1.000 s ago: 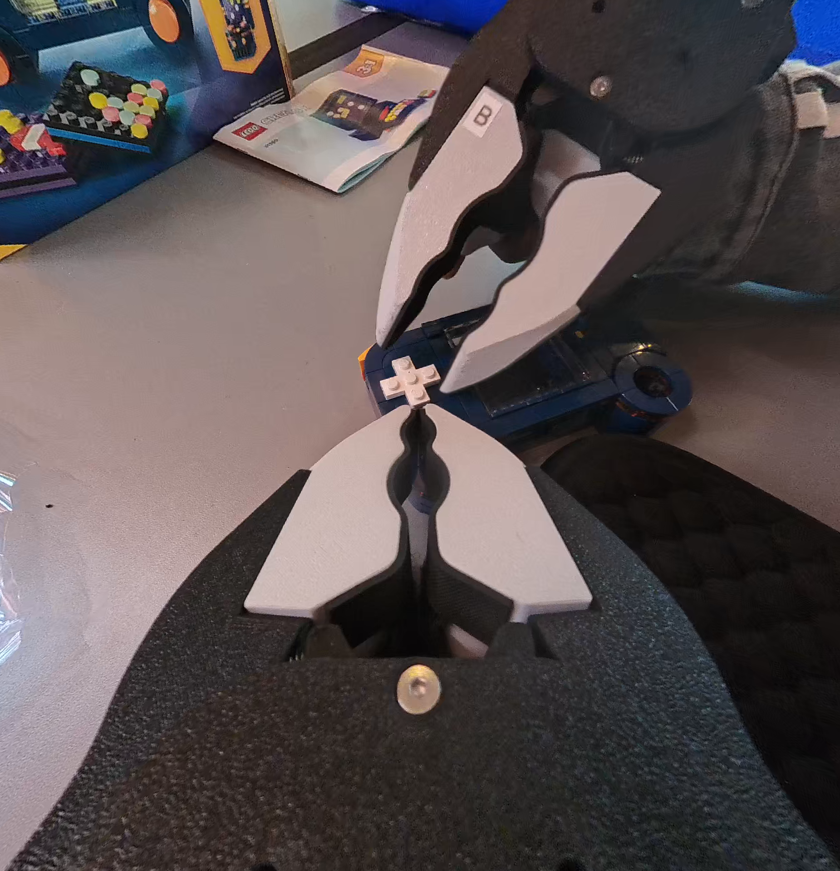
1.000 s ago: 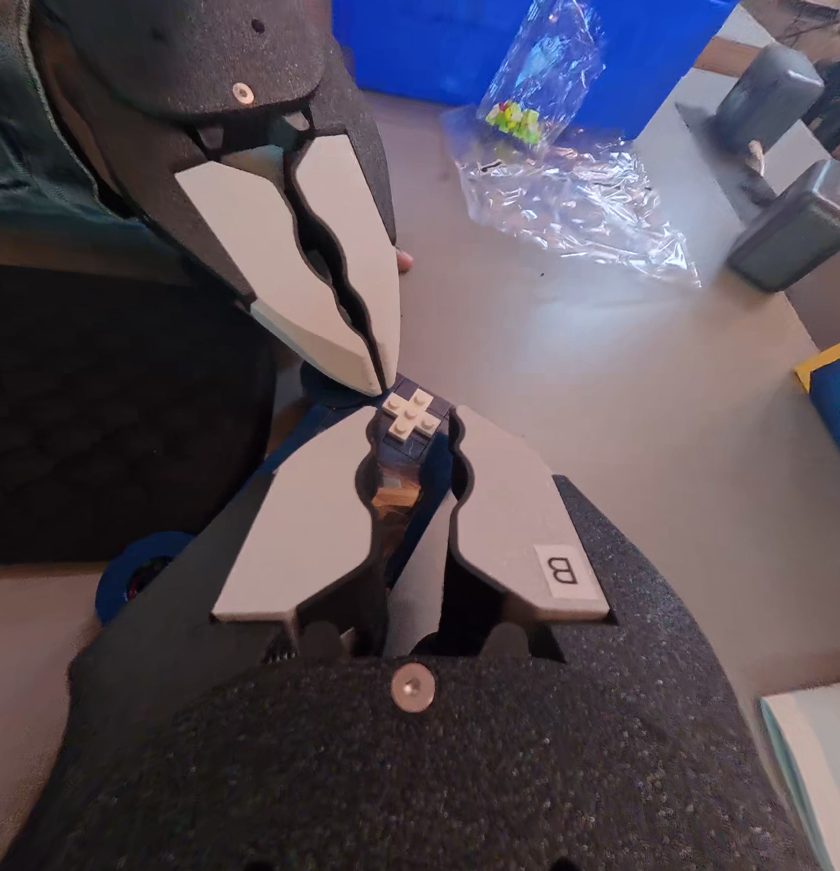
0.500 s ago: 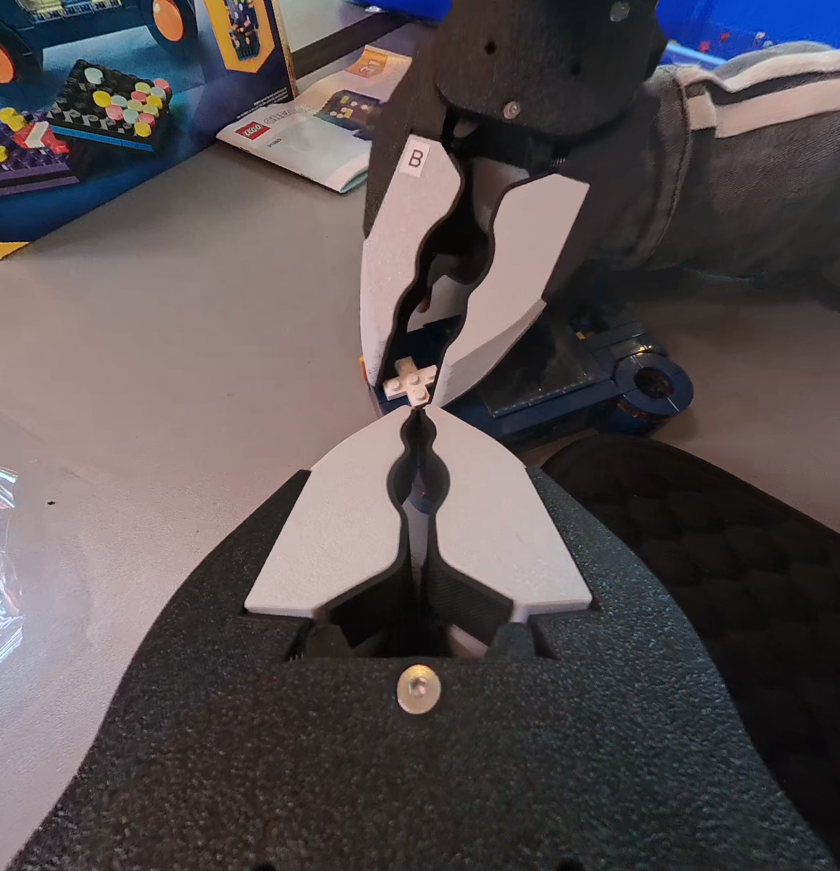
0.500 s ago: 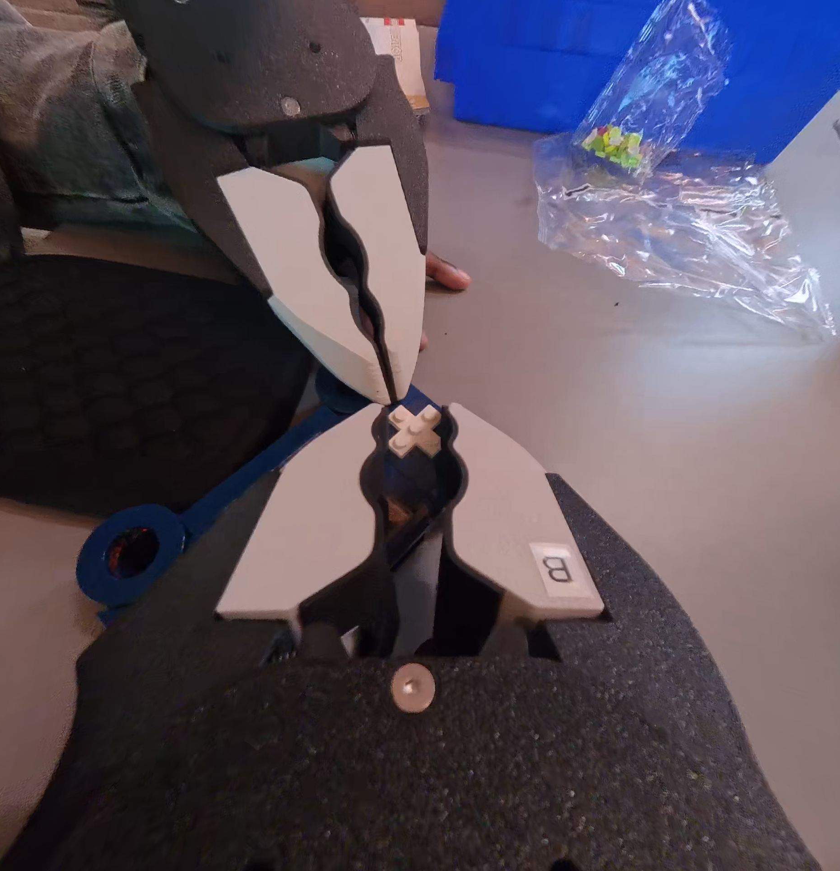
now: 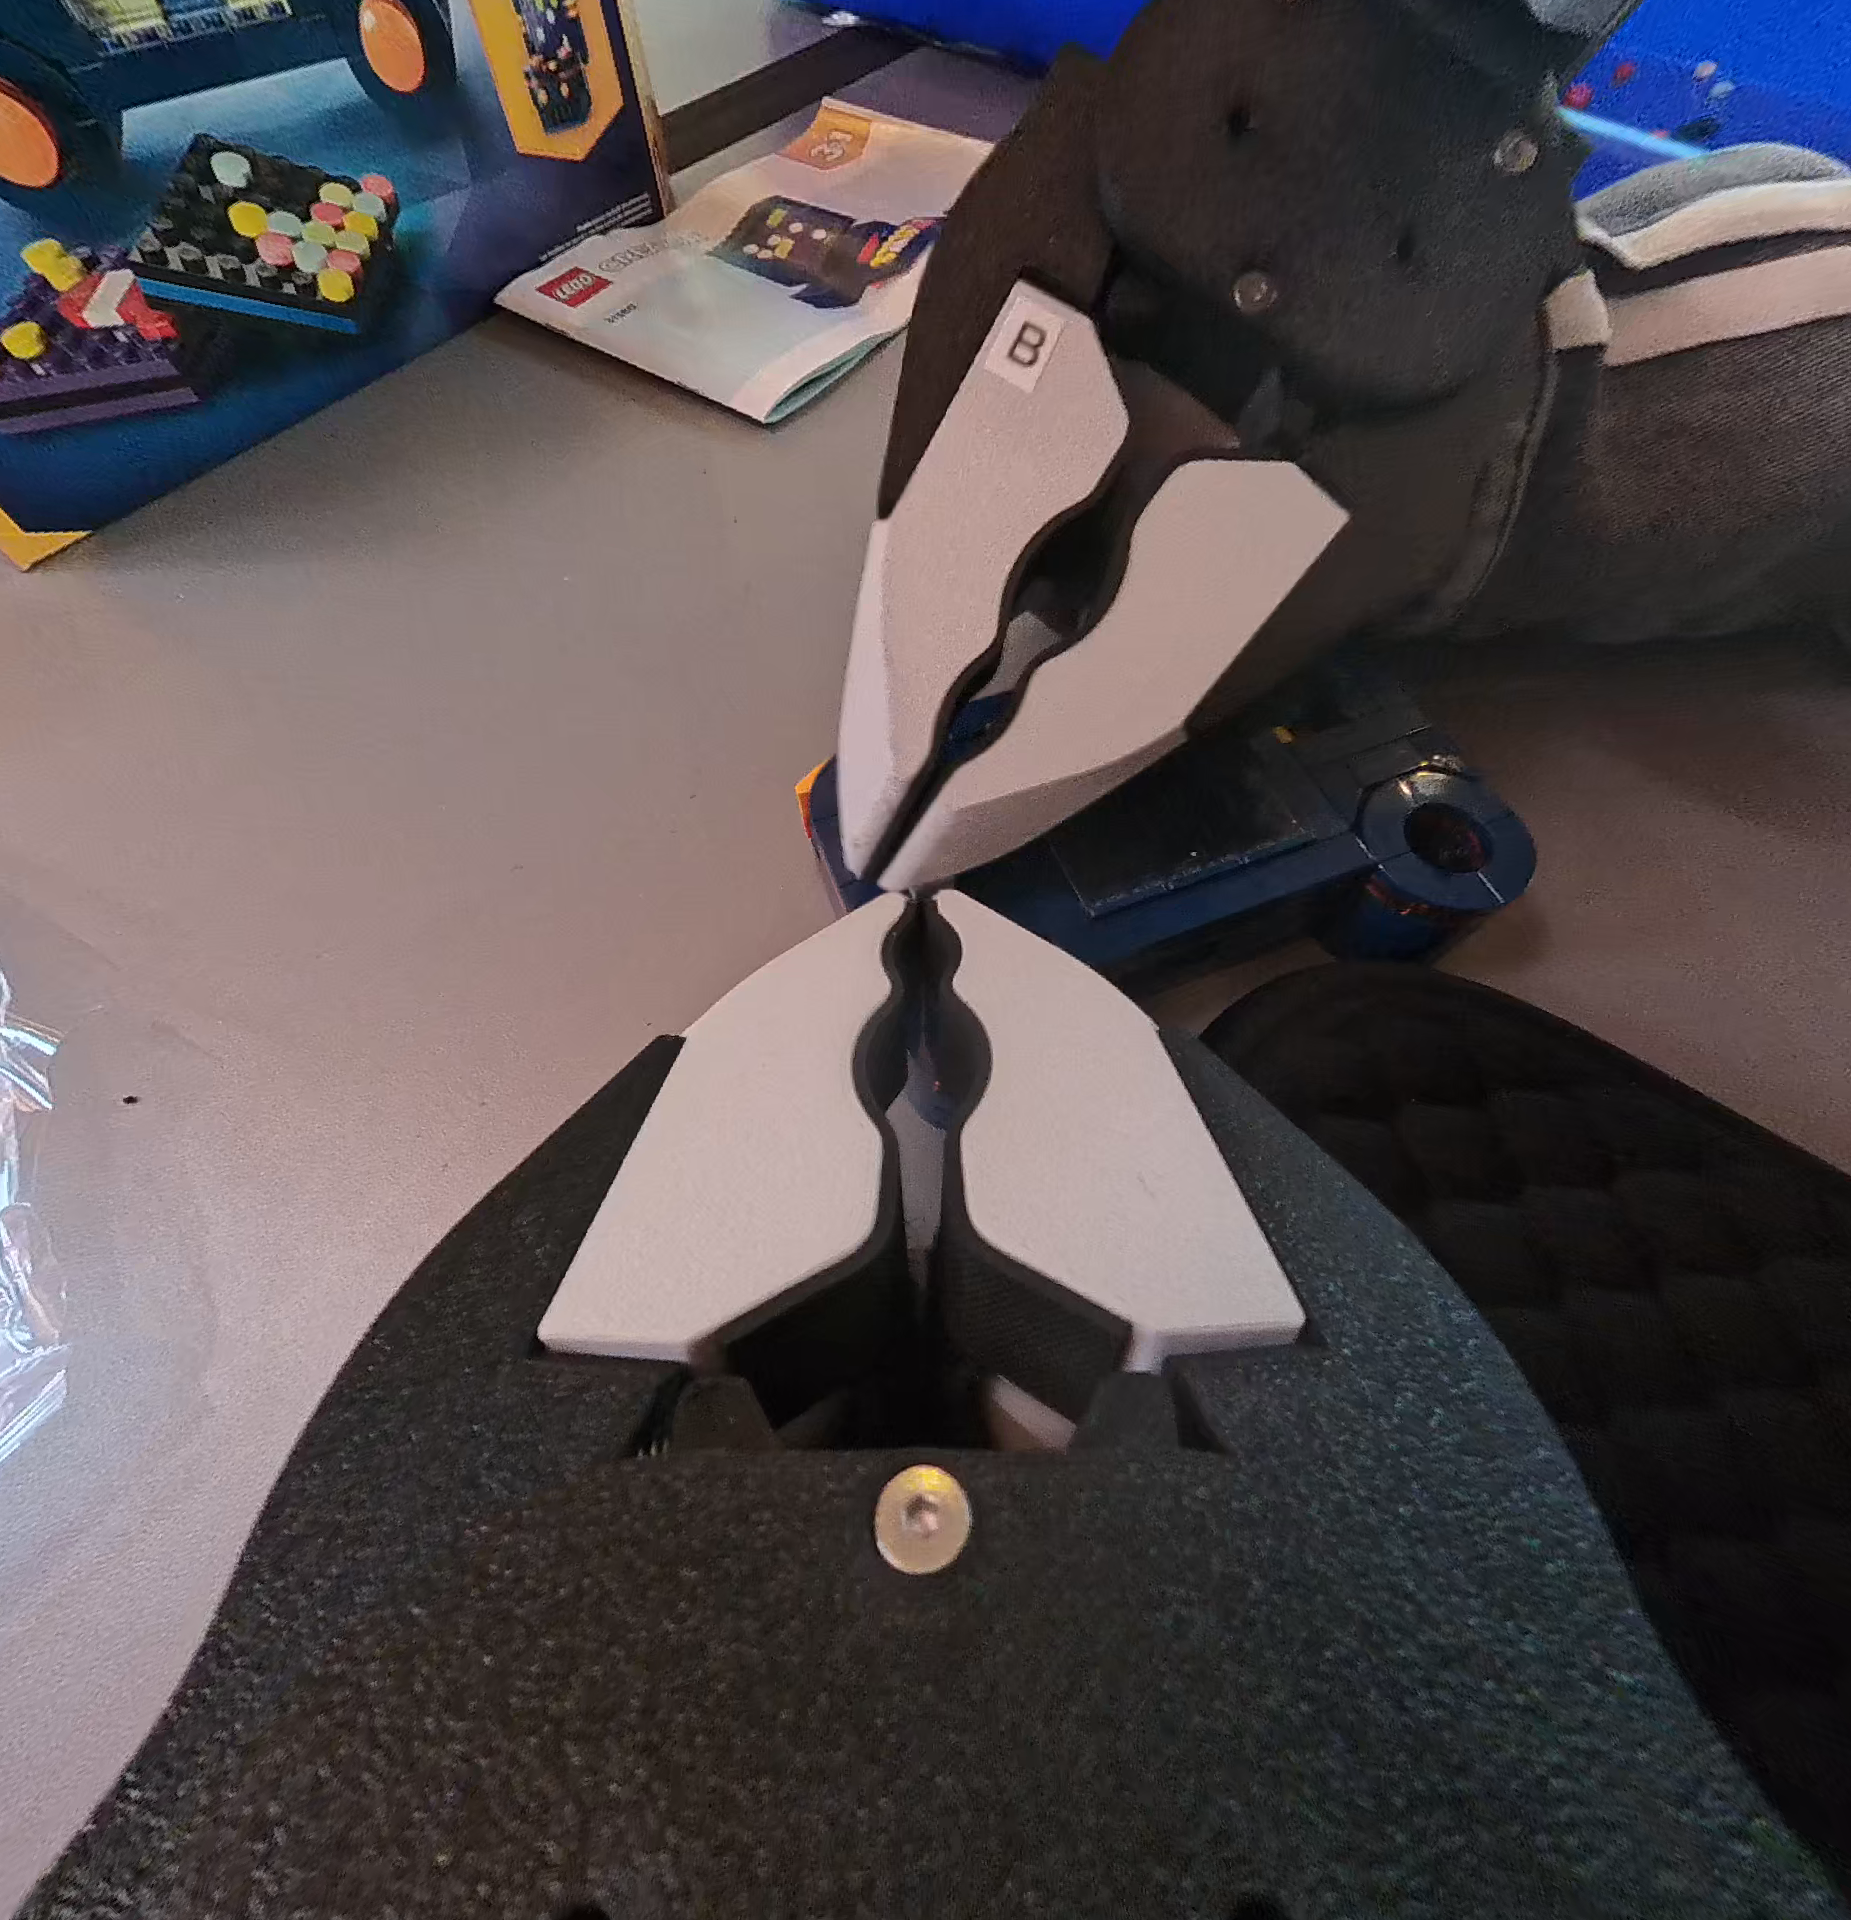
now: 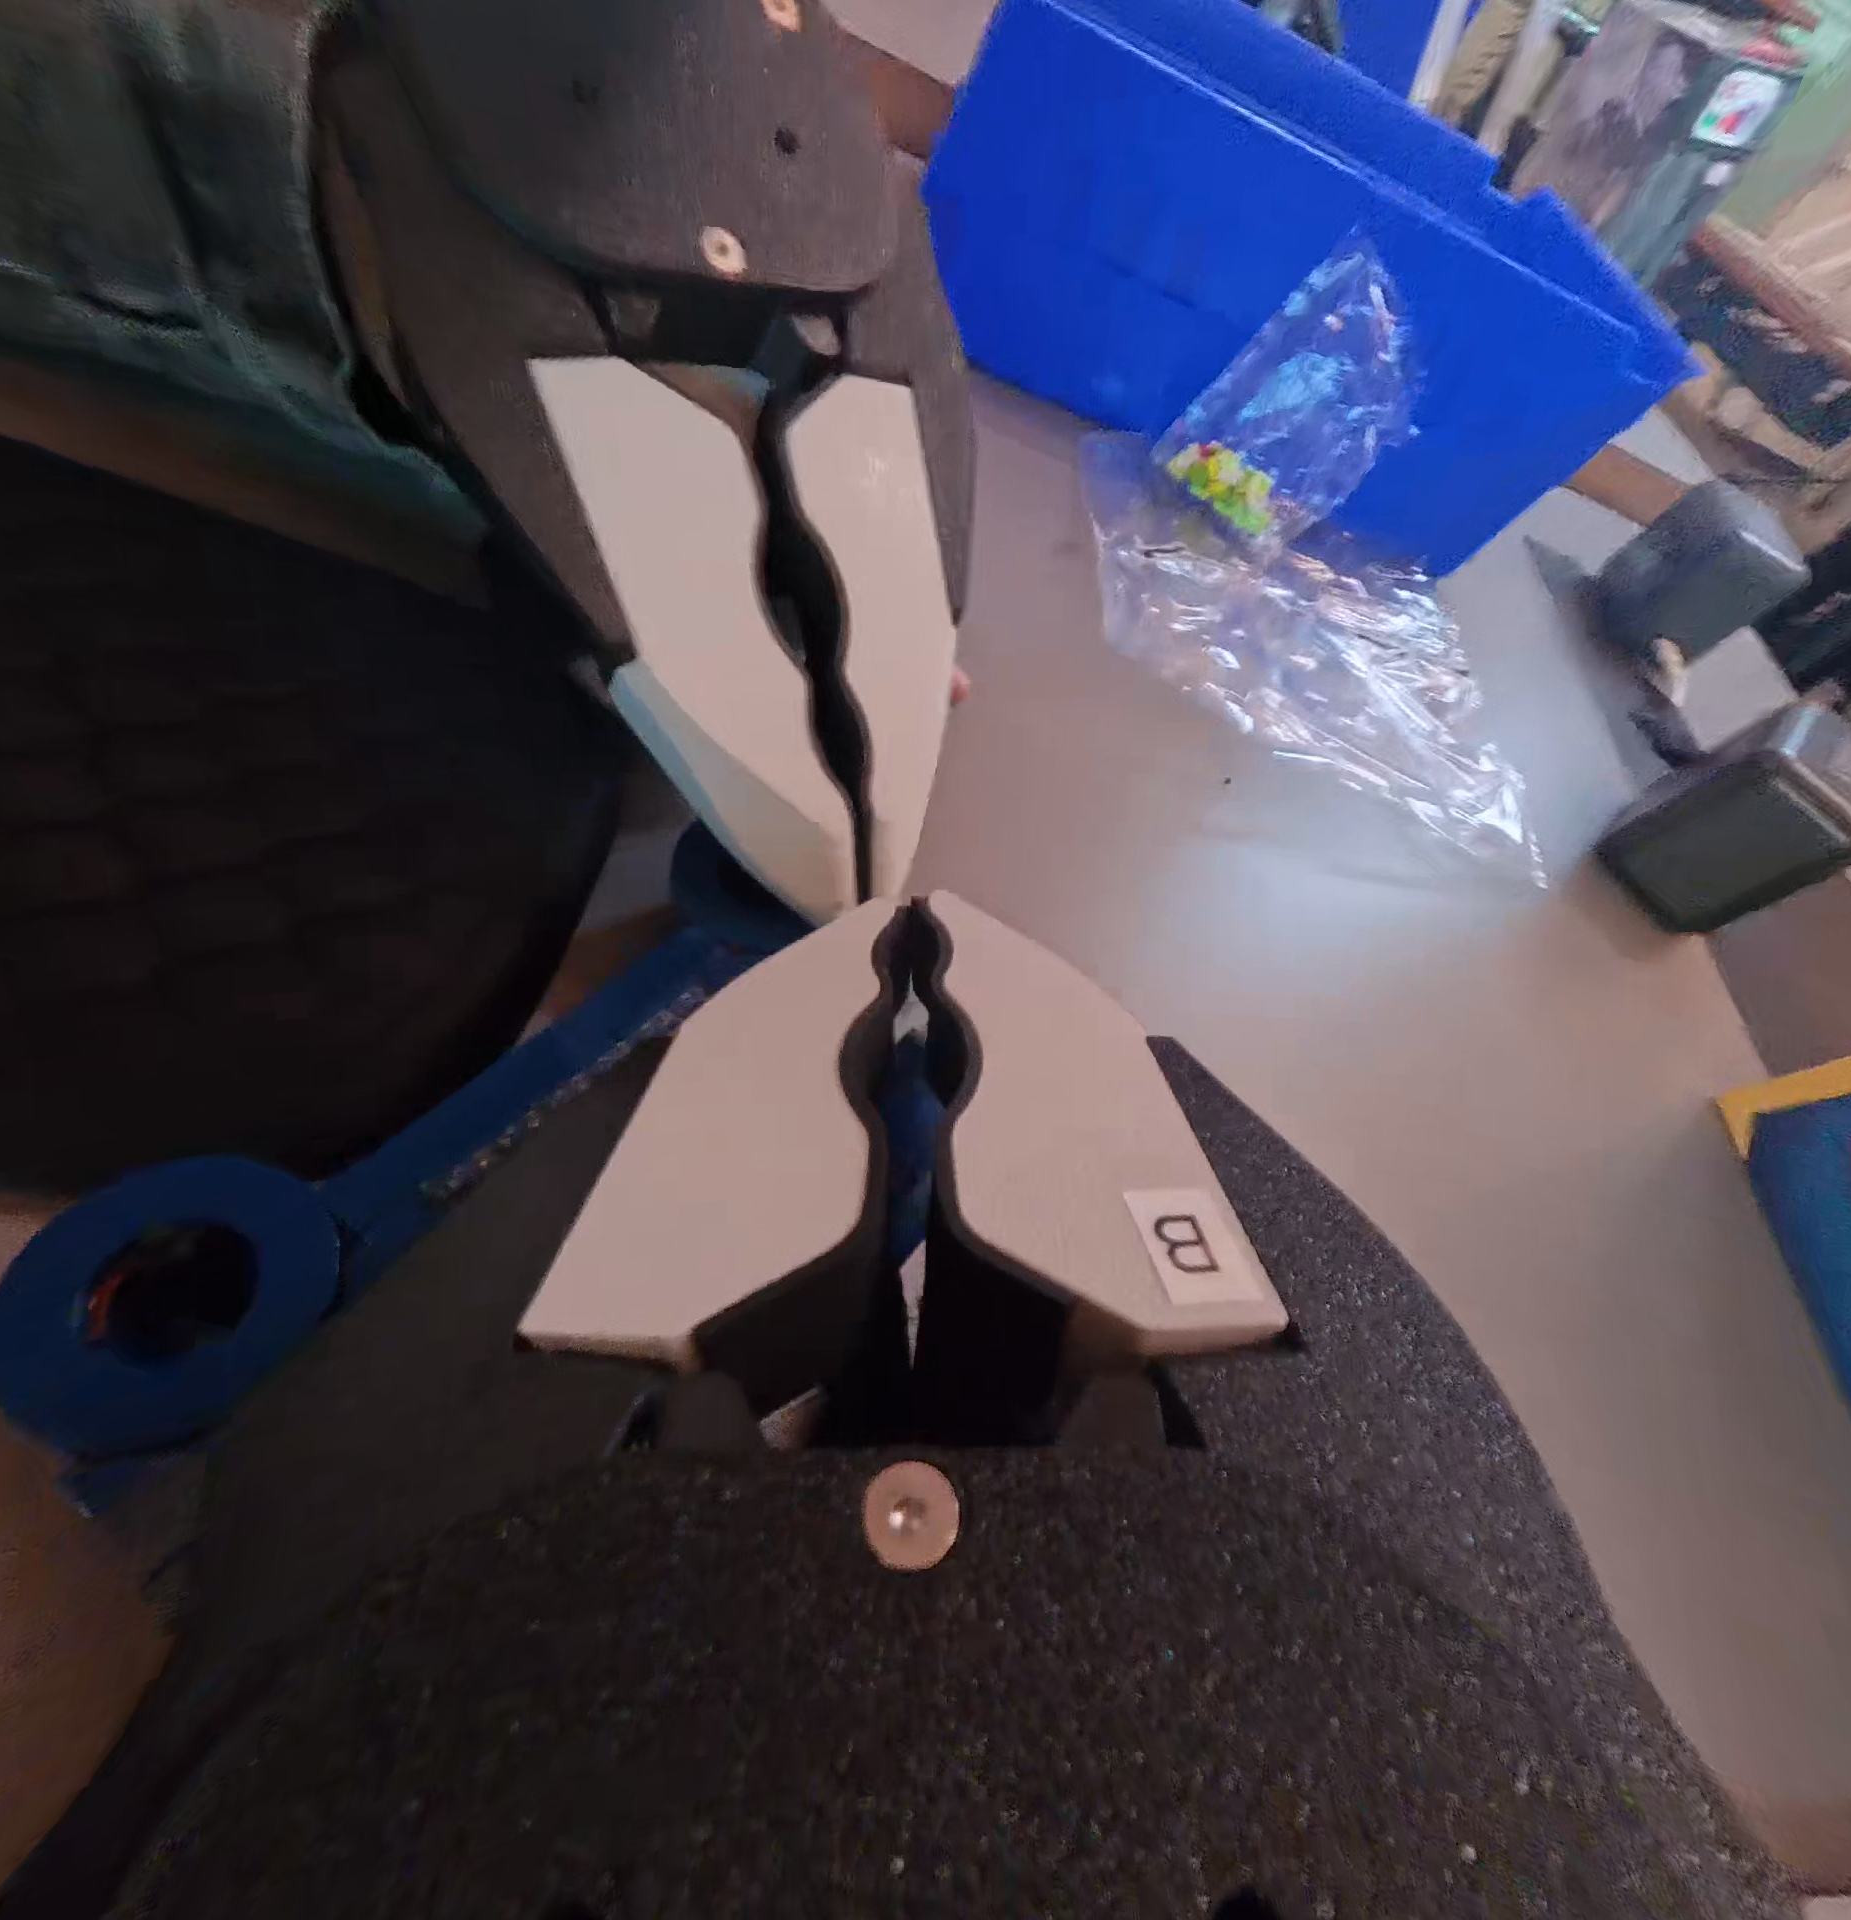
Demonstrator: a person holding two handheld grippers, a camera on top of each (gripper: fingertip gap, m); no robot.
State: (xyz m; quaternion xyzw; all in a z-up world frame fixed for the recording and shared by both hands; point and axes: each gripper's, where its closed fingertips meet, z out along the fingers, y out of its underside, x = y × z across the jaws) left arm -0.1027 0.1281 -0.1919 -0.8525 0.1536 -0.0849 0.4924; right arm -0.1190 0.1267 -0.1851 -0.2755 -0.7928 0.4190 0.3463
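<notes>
Since half a second ago my right gripper (image 5: 890,868) has drawn its jaws together from a clear gap to almost touching, right where the small white cross-shaped plate sat on the dark blue brick model (image 5: 1191,852); that plate no longer shows in either view, so I cannot tell whether the right jaws have it or merely cover it.

The grey tabletop (image 5: 401,727) is the largest thing here, with open room to my left and ahead. Its far edge is lined by a blue bin (image 6: 1264,260) in the right wrist view and by a printed toy box (image 5: 204,260) in the left wrist view. A black quilted pad (image 5: 1586,1247) closes off the near right side, touching or just beside the model. Crumpled clear plastic bags (image 6: 1305,644) lie in front of the bin, well apart from both grippers. An instruction booklet (image 5: 734,281) lies just beside the toy box.

The model lies flat on the table, its ring-shaped end (image 5: 1446,842) pointing right, its other end under both tips.

My left gripper (image 5: 916,914) is nearly closed, its jaws narrow with only a slit between them, and its tips meet the right gripper's tips over the model's near end. The left fingers (image 5: 765,1143) look empty, though the view there is tight.
</notes>
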